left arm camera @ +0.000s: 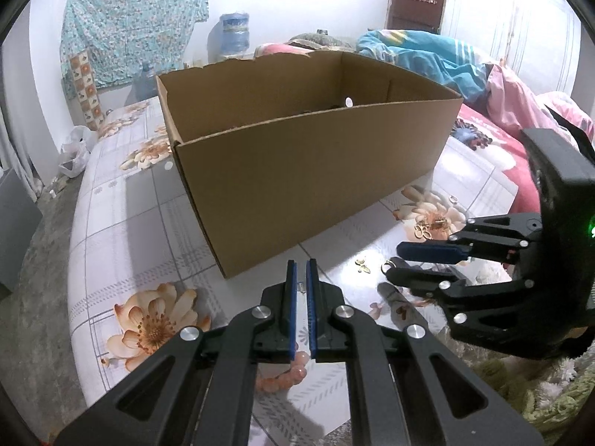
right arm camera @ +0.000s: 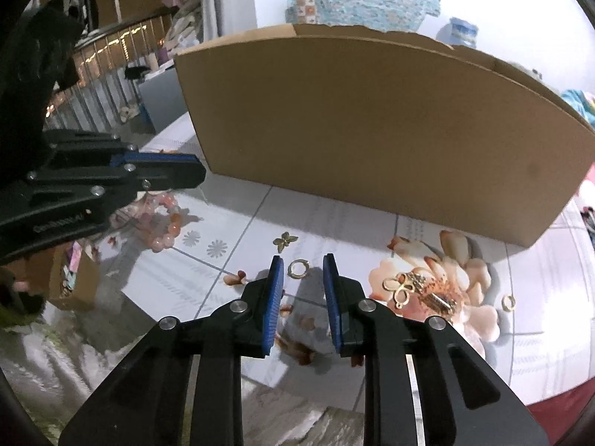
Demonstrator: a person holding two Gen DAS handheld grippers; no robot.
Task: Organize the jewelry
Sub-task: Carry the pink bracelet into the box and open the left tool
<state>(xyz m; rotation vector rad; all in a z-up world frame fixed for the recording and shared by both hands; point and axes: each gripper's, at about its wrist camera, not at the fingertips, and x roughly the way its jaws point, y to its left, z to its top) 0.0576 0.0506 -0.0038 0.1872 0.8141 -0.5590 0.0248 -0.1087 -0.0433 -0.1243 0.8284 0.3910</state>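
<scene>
A large open cardboard box (left arm camera: 297,171) stands on the flowered sheet; it also shows in the right wrist view (right arm camera: 372,130). Jewelry lies in front of it: a gold ring (right arm camera: 299,268), a butterfly charm (right arm camera: 285,241), a gold cluster (right arm camera: 420,290), a small hoop (right arm camera: 507,303) and a pink bead bracelet (right arm camera: 167,223). My right gripper (right arm camera: 303,271) is open, low over the sheet, its tips either side of the gold ring. My left gripper (left arm camera: 301,271) is nearly shut and empty, above the bead bracelet (left arm camera: 290,371). The right gripper (left arm camera: 394,260) shows at right in the left wrist view.
The bed edge falls to a grey floor (left arm camera: 33,278) at left. Blankets and pillows (left arm camera: 427,55) lie behind the box. A small brown bag (right arm camera: 74,278) sits beside the bed. A water bottle (left arm camera: 234,33) stands by the far wall.
</scene>
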